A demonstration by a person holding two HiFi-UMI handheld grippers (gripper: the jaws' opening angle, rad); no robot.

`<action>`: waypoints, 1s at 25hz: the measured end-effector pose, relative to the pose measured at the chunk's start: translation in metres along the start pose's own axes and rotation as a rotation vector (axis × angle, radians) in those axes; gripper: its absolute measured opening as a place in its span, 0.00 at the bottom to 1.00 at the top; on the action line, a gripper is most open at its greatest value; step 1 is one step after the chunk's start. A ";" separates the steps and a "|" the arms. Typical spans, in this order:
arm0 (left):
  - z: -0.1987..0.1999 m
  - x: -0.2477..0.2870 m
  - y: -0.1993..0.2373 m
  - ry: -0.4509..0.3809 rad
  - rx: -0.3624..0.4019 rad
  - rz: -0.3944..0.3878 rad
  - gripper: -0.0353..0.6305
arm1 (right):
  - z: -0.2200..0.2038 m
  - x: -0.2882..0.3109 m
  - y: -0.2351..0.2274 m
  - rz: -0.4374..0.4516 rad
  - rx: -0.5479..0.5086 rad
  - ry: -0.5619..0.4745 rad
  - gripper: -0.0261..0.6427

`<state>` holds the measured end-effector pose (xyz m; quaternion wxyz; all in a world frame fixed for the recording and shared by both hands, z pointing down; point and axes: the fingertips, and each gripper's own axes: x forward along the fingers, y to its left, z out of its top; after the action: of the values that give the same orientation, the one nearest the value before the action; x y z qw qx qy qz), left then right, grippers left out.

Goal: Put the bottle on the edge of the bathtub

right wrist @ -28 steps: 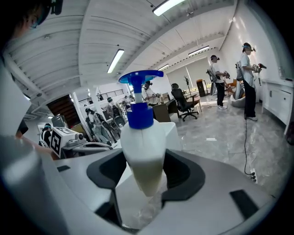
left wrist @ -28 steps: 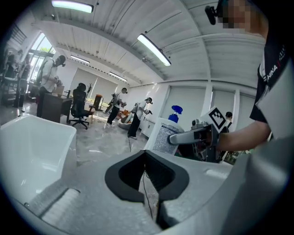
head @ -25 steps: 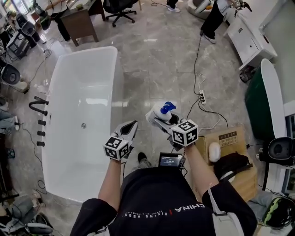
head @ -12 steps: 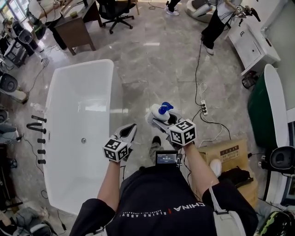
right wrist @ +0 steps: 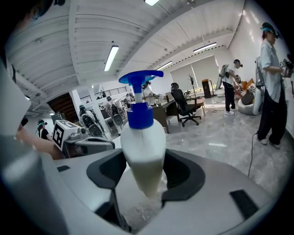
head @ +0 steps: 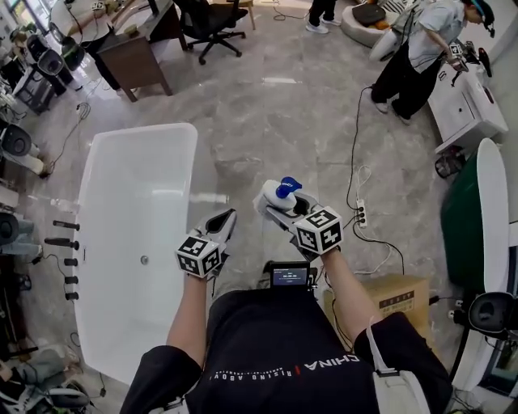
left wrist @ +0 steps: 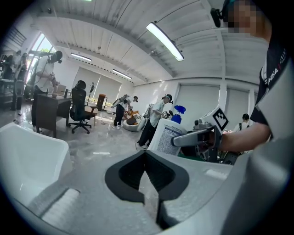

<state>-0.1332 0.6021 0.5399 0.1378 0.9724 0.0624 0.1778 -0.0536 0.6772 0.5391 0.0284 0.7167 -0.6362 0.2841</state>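
Observation:
The white bottle point(head: 273, 200) with a blue pump top is held upright in my right gripper point(head: 276, 207), whose jaws are shut on its lower body. In the right gripper view the bottle point(right wrist: 142, 142) fills the middle, wedged between the two pads. The white bathtub point(head: 197, 162) lies on the floor to the left, and its right rim is about a hand's width left of my left gripper point(head: 227, 218). That gripper is shut with nothing in it. In the left gripper view the jaws point(left wrist: 145, 154) meet; the tub point(left wrist: 32, 151) shows at left, the bottle point(left wrist: 168, 136) at right.
Black taps point(head: 63, 242) stand along the tub's left side. A power strip with cables point(head: 361, 213) and a cardboard box point(head: 394, 297) lie at the right. A desk point(head: 133, 63), an office chair point(head: 209, 20) and a standing person point(head: 417, 61) are farther off.
The view has moved forward over the floor, so the tub sits lower and more to the left. Both grippers keep their pose, the right still holding the bottle.

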 end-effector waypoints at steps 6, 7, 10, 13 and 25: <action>0.014 0.034 0.030 -0.019 -0.045 0.028 0.07 | 0.013 0.026 -0.039 0.014 0.012 0.020 0.42; 0.017 0.041 0.037 -0.017 -0.048 0.030 0.07 | 0.017 0.033 -0.045 0.018 0.010 0.022 0.42; 0.026 0.064 0.063 -0.012 -0.055 0.032 0.07 | 0.033 0.058 -0.063 0.027 -0.015 0.032 0.42; 0.041 0.090 0.095 -0.019 -0.055 0.031 0.07 | 0.053 0.086 -0.086 0.019 -0.024 0.039 0.42; 0.130 0.173 0.227 -0.015 -0.020 -0.012 0.07 | 0.172 0.207 -0.157 -0.015 -0.072 0.050 0.42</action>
<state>0.0913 0.3825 0.5456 0.1492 0.9718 0.0656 0.1704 0.1619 0.4526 0.5375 0.0721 0.7126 -0.6398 0.2785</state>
